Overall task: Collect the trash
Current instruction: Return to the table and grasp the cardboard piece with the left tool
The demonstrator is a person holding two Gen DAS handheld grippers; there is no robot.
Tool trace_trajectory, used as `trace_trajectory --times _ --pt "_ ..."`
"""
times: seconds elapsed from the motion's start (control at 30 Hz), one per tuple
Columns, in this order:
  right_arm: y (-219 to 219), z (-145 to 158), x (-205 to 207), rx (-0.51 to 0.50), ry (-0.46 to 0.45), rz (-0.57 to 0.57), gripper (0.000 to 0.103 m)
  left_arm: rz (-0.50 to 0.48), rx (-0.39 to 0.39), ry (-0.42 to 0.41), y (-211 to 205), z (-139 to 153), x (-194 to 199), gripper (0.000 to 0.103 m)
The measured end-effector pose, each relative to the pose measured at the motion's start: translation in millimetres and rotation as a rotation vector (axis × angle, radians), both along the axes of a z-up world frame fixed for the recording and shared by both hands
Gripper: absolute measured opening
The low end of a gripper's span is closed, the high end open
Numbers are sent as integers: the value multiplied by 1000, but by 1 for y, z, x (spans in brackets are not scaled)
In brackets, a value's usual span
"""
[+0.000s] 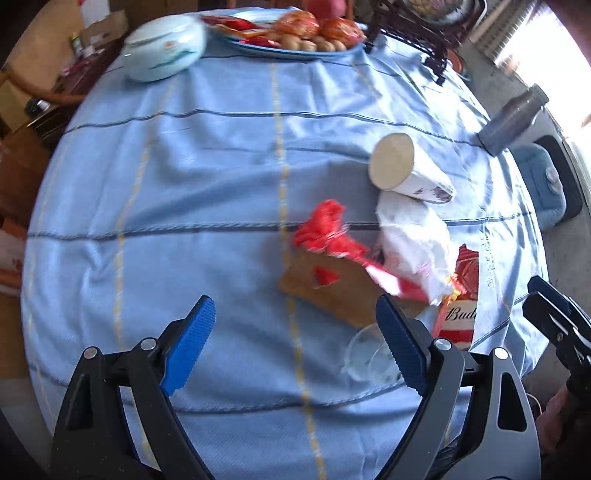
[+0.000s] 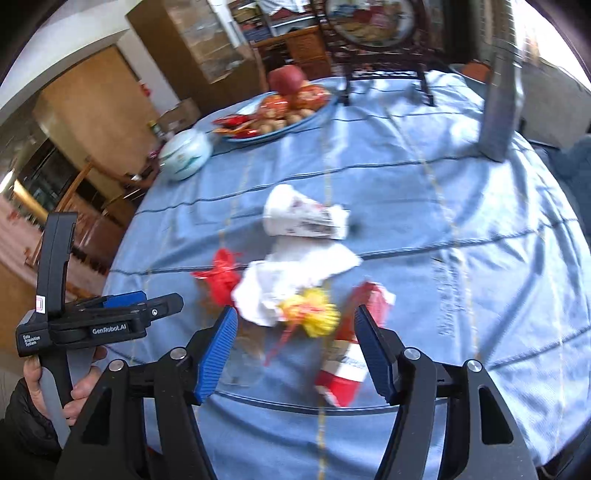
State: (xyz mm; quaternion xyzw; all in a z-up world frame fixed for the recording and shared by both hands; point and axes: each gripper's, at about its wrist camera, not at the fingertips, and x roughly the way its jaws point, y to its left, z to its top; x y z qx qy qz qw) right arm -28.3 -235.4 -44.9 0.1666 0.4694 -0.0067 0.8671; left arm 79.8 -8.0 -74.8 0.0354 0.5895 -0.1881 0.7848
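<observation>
Trash lies in a cluster on the blue tablecloth (image 1: 184,166): a tipped white paper cup (image 1: 406,170) (image 2: 303,218), crumpled white paper (image 1: 413,240) (image 2: 295,273), a red wrapper (image 1: 328,232) (image 2: 221,273), a yellow wrapper (image 2: 314,314), a red and white Budweiser can (image 1: 461,306) (image 2: 351,354), a brown card (image 1: 332,284) and a clear plastic cup (image 1: 369,354) (image 2: 243,362). My left gripper (image 1: 295,347) is open and empty, left of the cluster. My right gripper (image 2: 295,350) is open and empty, just before the yellow wrapper and can.
A blue plate of fruit and snacks (image 1: 288,33) (image 2: 277,110) and a pale lidded bowl (image 1: 166,48) (image 2: 184,151) sit at the far side. A grey bottle (image 1: 513,118) (image 2: 502,103) stands at the right edge. A dark wooden stand (image 1: 417,29) is behind.
</observation>
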Motion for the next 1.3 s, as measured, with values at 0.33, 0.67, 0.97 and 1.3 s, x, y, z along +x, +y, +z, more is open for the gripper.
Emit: trace_trajectory --times 0.33,0.67,0.97,1.3 --pt "-28 -1 -2 -16 13 -57 67 -44 -15 42 -38 -18 20 86" --pt "-16 -7 25 21 20 44 67 126 103 74 27 -37 12 86" --pt "0 -14 36 53 41 111 67 154 94 11 48 -18 -3 86" --pt "-24 -9 8 21 40 -2 67 -123 146 -39 -21 -48 -9 84"
